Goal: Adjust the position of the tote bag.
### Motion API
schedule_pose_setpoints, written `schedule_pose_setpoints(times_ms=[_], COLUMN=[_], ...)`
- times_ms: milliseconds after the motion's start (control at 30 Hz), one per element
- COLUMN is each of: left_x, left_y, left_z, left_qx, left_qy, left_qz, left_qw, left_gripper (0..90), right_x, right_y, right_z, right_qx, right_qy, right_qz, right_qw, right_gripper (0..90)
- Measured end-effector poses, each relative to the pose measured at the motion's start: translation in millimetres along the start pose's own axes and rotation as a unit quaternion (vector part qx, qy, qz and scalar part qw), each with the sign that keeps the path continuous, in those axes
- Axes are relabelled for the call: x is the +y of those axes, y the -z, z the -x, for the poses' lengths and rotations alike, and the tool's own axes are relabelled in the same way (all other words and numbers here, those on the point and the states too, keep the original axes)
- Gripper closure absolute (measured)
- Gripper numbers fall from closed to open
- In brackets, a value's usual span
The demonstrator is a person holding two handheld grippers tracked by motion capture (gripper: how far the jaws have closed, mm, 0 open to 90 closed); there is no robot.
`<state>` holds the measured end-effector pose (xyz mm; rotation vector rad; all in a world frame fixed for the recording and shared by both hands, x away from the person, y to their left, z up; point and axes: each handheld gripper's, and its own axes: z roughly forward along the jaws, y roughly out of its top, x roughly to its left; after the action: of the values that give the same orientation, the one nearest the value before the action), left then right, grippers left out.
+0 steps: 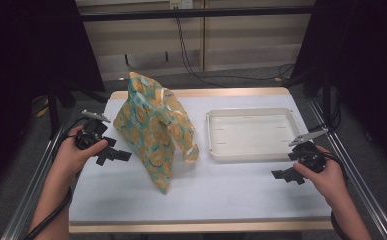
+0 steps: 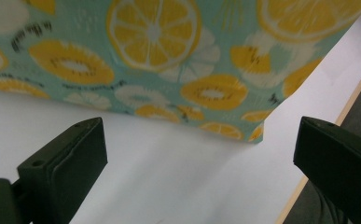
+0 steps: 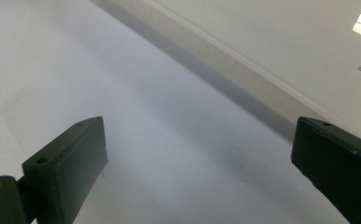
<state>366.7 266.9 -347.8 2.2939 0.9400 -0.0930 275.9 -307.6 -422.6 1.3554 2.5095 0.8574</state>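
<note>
**Both grippers spread, bag standing between them and the tray**

I am holding my left gripper (image 1: 112,154) low over the white table (image 1: 221,195), at the left side, with its jaws pointing toward the lemon-print bag (image 1: 153,129). In the left gripper view the jaws are standing wide apart with nothing between them, and the bag (image 2: 169,65) is filling the upper part of the view, its bottom edge resting on the table (image 2: 169,182) just ahead of the jaw tips. I am not touching it.

The bag is standing upright on the left half of the table, teal with yellow citrus slices, leaning into a tent-like shape, with a pale handle strap (image 1: 187,145) hanging down its right side.

I am holding my right gripper (image 1: 287,174) near the table's right edge, just in front of the cream tray (image 1: 251,156). In the right gripper view its jaws are also spread wide and gripping nothing, and the tray's rim (image 3: 225,60) is running diagonally across ahead of them. The tray is lying flat, to the right of the bag and apart from it.
</note>
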Motion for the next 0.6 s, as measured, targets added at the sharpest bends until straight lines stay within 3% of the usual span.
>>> schedule_pose_setpoints(times_ms=[200,267,300,433,533,600], left_x=[11.4,16.4,18.1,23.5,29.1,33.0], left_y=[6.1,8.9,11.7,14.8,17.7,19.8], left_z=[-0.7,0.2,-1.7,-1.7,-1.6,0.0], left_qx=[-0.005,-0.007,-0.002,0.0,0.009,0.004], left_qy=[-0.004,0.015,0.003,0.016,0.013,0.025], left_qz=[-0.004,0.011,-0.002,-0.001,-0.011,-0.009], left_qw=[1.0,0.9998,1.0,0.9999,0.9998,0.9996], left_gripper=[2.4,2.3,2.4,2.4,2.4,2.4], right_x=[0.2,0.3,0.3,0.5,0.5,0.3], right_y=[-0.9,-1.0,-1.0,-0.8,-0.6,-0.3], right_z=[-0.6,-0.7,-0.8,-1.2,-0.7,-0.7], right_qx=[0.001,0.001,0.001,0.001,0.0,0.0], right_qy=[-0.001,0.002,0.002,0.001,0.002,0.001], right_qz=[-0.002,-0.003,-0.003,-0.003,-0.001,-0.001], right_qw=[1.0,1.0,1.0,1.0,1.0,1.0], right_gripper=[3.4,3.4,3.4,3.4,3.4,3.4])
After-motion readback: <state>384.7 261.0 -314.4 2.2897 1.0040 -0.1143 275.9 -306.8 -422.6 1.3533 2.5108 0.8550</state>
